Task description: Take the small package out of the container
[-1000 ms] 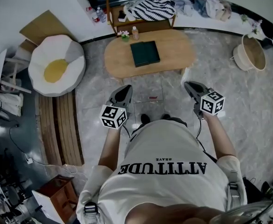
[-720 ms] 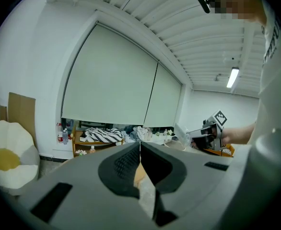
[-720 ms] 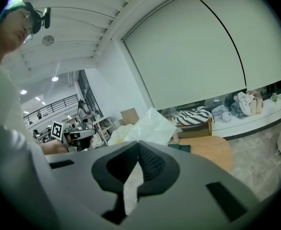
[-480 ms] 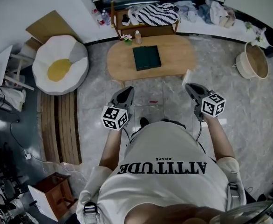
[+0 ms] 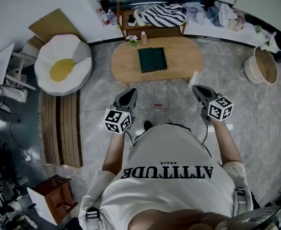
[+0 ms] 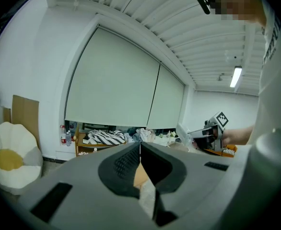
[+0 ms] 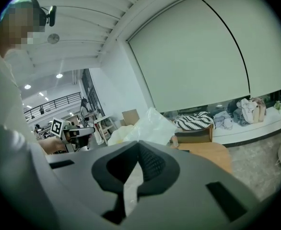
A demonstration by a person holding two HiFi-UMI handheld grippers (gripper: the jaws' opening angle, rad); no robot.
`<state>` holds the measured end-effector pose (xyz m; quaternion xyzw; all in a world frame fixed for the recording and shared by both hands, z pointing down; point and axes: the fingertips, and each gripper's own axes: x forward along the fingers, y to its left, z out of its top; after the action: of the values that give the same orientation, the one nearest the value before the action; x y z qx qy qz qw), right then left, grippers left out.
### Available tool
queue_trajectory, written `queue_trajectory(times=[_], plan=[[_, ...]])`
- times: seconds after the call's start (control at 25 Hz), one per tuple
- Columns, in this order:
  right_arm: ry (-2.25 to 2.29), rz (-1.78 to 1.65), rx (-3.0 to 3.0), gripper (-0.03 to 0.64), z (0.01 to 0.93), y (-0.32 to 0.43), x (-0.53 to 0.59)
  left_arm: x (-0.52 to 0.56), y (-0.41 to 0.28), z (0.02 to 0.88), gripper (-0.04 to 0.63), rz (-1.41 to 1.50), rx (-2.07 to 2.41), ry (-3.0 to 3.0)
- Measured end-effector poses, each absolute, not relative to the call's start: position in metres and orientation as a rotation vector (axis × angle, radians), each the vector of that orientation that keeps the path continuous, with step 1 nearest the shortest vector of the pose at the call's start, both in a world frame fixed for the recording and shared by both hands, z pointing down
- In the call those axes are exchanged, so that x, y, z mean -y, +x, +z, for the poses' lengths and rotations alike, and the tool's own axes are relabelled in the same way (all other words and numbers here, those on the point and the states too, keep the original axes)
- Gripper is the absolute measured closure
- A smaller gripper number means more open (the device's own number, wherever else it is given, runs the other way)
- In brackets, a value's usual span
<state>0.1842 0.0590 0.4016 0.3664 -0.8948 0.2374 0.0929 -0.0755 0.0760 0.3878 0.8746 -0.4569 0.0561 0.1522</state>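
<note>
A dark green flat container (image 5: 152, 60) lies on the low oval wooden table (image 5: 183, 56), well ahead of both grippers. In the head view my right gripper (image 5: 198, 87) is shut on a small clear plastic package (image 5: 194, 77) that sticks out past its tips, near the table's right end. The right gripper view shows that crinkled package (image 7: 150, 123) rising from between the closed jaws of the right gripper (image 7: 139, 145). My left gripper (image 5: 129, 92) is shut with nothing in it, over the floor short of the table. The left gripper view shows the left gripper (image 6: 140, 145) with its tips touching.
An egg-shaped cushion (image 5: 63, 66) lies at the left beside wooden slats (image 5: 59, 128). A wicker basket (image 5: 263, 66) stands at the right. Behind the table, a low shelf (image 5: 150, 28) holds striped cloth. A small bottle (image 5: 144, 38) and flowers stand on the table's far edge.
The head view has drifted a little, so the table sits slightly lower and further right. The right gripper has edged right with the package. The left gripper has stayed still.
</note>
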Motion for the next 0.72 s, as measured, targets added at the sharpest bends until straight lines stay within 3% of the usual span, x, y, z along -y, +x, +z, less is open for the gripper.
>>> queue_trajectory(times=[0.72], plan=[[1.079, 0.661, 2.690, 0.597, 0.3963, 0.1854, -0.0538, -0.0711, -0.0741, 0.3896, 0.574, 0.155, 1.327, 2.506]])
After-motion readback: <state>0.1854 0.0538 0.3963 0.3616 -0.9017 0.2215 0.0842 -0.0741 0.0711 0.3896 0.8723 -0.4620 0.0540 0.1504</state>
